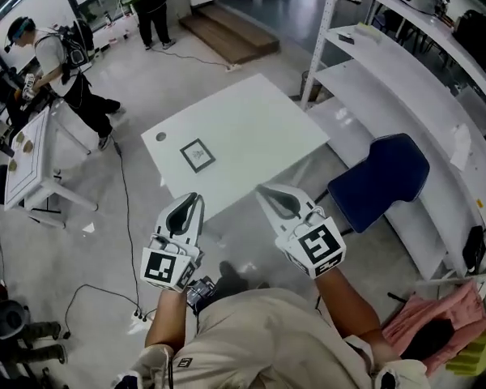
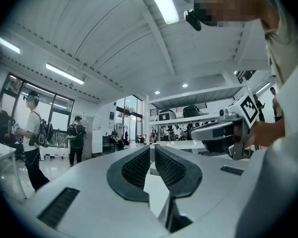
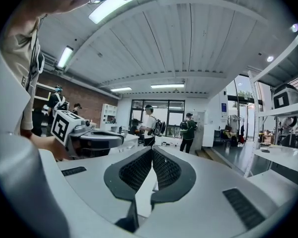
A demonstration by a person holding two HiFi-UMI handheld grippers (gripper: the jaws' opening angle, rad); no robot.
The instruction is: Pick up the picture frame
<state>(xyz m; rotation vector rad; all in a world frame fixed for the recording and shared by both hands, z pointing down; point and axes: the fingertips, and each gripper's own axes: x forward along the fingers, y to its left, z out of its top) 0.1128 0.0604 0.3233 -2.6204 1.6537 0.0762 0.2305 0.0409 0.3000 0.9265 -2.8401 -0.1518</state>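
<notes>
The picture frame (image 1: 197,155), small with a dark border, lies flat on the white table (image 1: 251,128), left of its middle. Both grippers hover short of the table's near edge, pointing up and away from it. My left gripper (image 1: 196,196) is shut with nothing in it, its tips just short of the table edge below the frame. My right gripper (image 1: 261,189) is also shut and empty, further right. The left gripper view shows its jaws (image 2: 152,150) together and the right gripper (image 2: 223,133) beside them. The right gripper view shows its jaws (image 3: 152,150) together; the frame is hidden there.
A blue chair (image 1: 381,181) stands right of the table, before long white shelves (image 1: 405,79). A person (image 1: 61,63) works at another desk (image 1: 28,156) on the left; a second person (image 1: 152,6) stands farther back. Cables (image 1: 125,209) run over the floor. Pink cloth (image 1: 437,314) lies bottom right.
</notes>
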